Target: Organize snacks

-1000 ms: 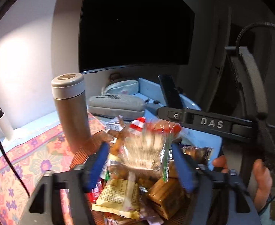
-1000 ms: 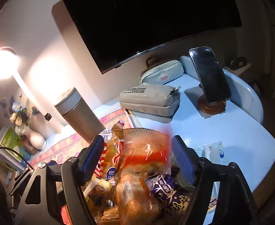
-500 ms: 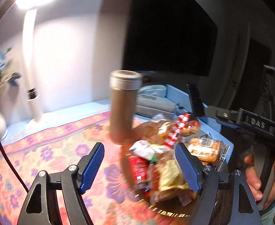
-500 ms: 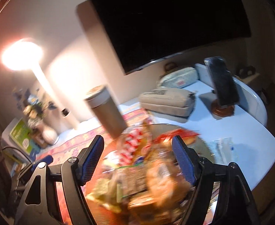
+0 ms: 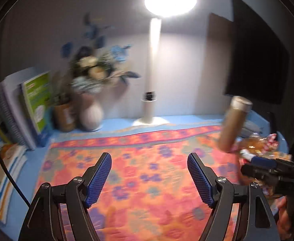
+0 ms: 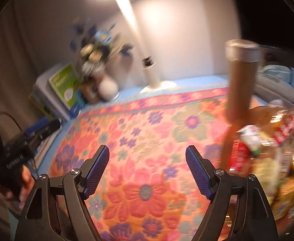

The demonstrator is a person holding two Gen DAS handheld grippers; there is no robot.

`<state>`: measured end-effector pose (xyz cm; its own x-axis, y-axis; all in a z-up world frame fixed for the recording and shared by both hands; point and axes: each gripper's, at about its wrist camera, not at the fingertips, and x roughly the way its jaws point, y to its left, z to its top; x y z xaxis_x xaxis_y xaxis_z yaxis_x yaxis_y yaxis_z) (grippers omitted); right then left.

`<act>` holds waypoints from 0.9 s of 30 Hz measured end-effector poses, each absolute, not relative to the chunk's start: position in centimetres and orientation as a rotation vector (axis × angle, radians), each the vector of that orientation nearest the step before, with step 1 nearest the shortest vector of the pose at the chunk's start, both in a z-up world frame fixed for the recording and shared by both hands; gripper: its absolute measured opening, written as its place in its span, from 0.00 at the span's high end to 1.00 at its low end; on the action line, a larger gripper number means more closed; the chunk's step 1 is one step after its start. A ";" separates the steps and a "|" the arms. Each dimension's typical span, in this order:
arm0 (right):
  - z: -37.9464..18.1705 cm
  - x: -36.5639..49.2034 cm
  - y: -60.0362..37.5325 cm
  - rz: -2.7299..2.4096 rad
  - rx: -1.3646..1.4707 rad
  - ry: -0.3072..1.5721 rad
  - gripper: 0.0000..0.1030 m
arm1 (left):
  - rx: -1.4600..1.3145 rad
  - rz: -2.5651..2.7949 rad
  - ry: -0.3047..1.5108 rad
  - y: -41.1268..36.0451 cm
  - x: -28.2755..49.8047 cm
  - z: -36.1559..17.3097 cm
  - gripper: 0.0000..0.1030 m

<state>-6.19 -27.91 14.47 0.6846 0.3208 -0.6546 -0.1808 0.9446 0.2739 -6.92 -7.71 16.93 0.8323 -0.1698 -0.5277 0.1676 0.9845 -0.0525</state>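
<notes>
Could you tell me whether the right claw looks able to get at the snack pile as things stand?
Probably yes: the right claw is opening, empty, and the snack pile lies uncovered beside it.

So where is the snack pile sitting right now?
The snack pile fills the right edge of the right wrist view, on the floral cloth just beyond the brown flask; the left wrist view shows it far right too.

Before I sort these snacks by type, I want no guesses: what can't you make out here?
- Snacks, right wrist view: motion blur smears the labels; right edge cuts the pile off.
- Snacks, left wrist view: the right gripper and flask hide most.
- Basket: only a blurred rim shows.
- Book title: blurred.
</notes>
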 end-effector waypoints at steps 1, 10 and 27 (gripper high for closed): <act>13.6 -5.6 -26.2 0.307 0.177 0.792 0.24 | -0.010 -0.149 0.573 -6.6 -6.7 16.3 0.27; 4.2 -0.3 -17.1 0.345 0.127 0.969 0.24 | -0.049 0.038 0.680 -0.6 -4.2 7.9 0.27; 2.1 1.3 -17.3 0.236 0.071 0.895 0.23 | -0.026 0.109 0.725 -1.3 -2.1 3.5 0.20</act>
<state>1.26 -17.32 2.10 0.6014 0.2331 -0.7642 -0.1742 0.9717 0.1593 -2.12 -1.28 3.46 0.7428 0.0908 -0.6633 -0.1088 0.9940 0.0142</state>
